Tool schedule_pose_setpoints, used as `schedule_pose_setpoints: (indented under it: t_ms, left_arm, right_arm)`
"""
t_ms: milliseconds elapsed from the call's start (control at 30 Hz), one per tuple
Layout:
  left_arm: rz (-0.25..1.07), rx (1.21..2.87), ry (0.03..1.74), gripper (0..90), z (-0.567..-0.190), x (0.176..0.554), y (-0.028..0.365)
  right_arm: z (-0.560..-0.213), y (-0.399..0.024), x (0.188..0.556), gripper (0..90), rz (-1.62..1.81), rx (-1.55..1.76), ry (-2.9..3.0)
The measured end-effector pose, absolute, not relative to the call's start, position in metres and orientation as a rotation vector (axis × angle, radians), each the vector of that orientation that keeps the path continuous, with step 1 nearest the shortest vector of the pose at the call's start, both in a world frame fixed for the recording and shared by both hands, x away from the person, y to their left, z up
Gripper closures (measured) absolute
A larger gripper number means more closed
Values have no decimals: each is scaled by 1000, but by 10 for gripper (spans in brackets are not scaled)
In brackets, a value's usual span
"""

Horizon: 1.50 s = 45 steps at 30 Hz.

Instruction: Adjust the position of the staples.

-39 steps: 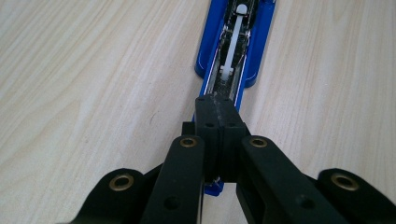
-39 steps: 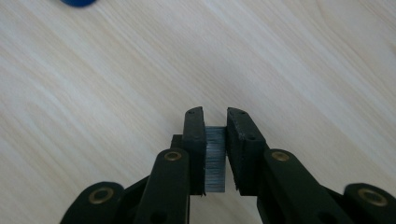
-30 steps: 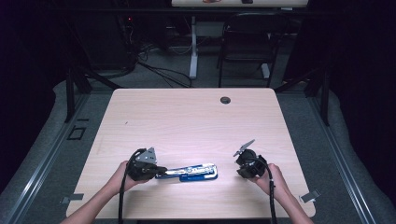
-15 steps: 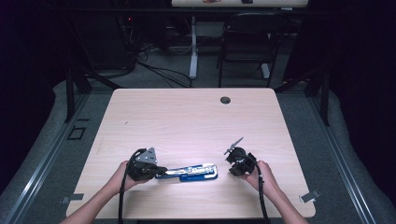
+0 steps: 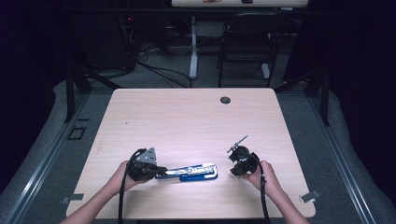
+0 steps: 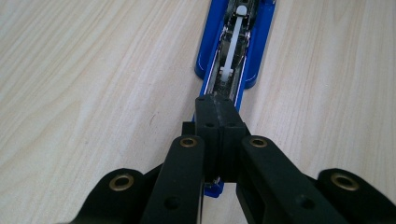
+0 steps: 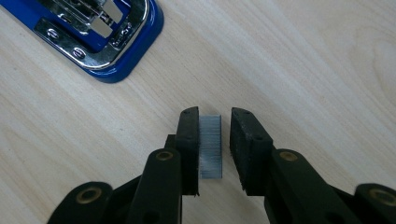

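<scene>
an opened blue stapler (image 5: 191,171) lies flat near the front edge of the wooden table (image 5: 187,121), stretched out between the two hands. in the left gripper view its magazine channel lies uncovered, and in it sit a white pusher rod (image 6: 232,49) and a spring; whether staples lie in the channel cannot be told. the left gripper (image 5: 156,171) has its jaws pressed together on the near end of the stapler, pads touching each other above the metal rail. the right gripper (image 5: 233,161) rests just beside the stapler's far end, apart from it. its jaws have just been opening and now stand spread, with a strip of grey staples (image 7: 209,147) between them; the strip lies against the left pad in the right gripper view, with a clear gap to the other pad, so nothing presses on it from both sides. in that same view the rounded blue base and the chrome plate (image 7: 93,42) of the stapler sit at the upper left.
</scene>
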<state>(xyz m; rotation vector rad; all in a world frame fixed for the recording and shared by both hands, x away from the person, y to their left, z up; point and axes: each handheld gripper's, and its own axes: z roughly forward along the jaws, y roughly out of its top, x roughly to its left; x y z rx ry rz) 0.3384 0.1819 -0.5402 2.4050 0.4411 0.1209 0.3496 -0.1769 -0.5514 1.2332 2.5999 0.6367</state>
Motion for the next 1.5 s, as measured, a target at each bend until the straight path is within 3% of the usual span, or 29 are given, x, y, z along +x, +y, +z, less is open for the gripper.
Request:
schedule_pose_setpoints:
  t_ms: [200,633,700,967,1500]
  left_arm:
    - [122,2405,443,900,-540,338,182]
    - [127,2404,437,900,-540,338,182]
    - [126,2404,436,900,-540,338,182]
    - [126,2400,434,900,-541,338,182]
    - [132,2404,421,900,-540,338,181]
  right_arm:
    - [-544,-179,352,748,418,1249,2731]
    - [-540,-180,351,782,448,1205,2733]
    - [-550,-178,349,782,657,1226,2607]
    - [-542,-181,351,784,711,1221,2588]
    - [-527,-185,349,785,625,1165,2688]
